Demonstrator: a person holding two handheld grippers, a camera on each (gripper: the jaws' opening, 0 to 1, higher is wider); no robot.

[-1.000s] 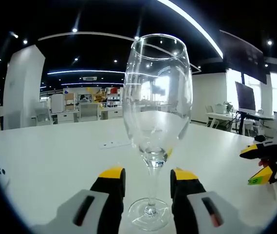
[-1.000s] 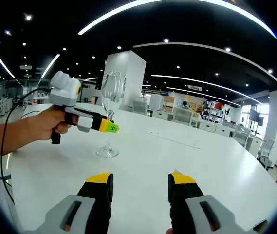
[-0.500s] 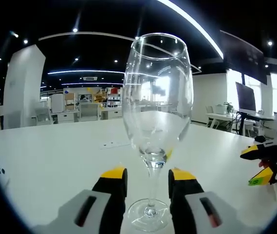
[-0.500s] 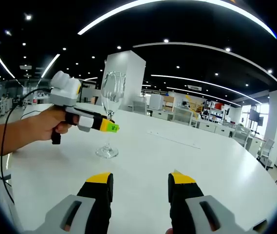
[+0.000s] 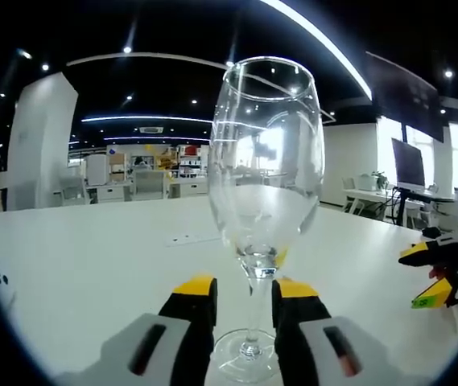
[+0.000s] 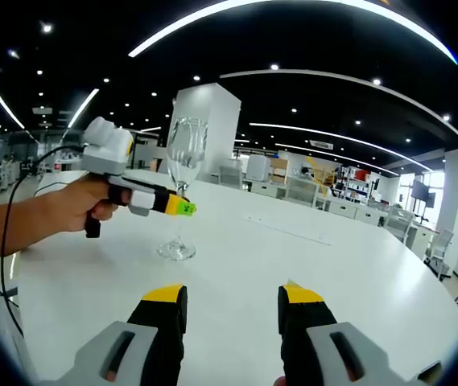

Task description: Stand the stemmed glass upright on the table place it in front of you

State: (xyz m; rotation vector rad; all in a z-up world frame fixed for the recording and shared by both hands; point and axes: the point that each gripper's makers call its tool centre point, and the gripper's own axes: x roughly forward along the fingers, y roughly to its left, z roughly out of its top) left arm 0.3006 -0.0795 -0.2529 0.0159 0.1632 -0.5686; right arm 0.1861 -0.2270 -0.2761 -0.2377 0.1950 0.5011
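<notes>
A clear stemmed glass (image 5: 262, 185) stands upright on the white table (image 5: 84, 265). My left gripper (image 5: 245, 288) has a jaw on each side of the thin stem, with a small gap left on both sides, so it is open. In the right gripper view the glass (image 6: 182, 161) stands at left. A hand holds the left gripper (image 6: 178, 207) level against its stem from the left. My right gripper (image 6: 233, 296) hovers open over the table (image 6: 333, 273) with nothing between its jaws, well short of the glass. It also enters the left gripper view as the right gripper (image 5: 422, 273) at the far right.
A flat white power strip (image 5: 190, 238) lies on the table beyond the glass. A black cable (image 6: 7, 265) hangs from the hand-held gripper at left. Desks, chairs, a monitor (image 5: 408, 161) and a white pillar (image 6: 208, 133) stand far behind.
The left gripper's jaws have drawn closer together around the glass stem. The glass and the right gripper have stayed where they were.
</notes>
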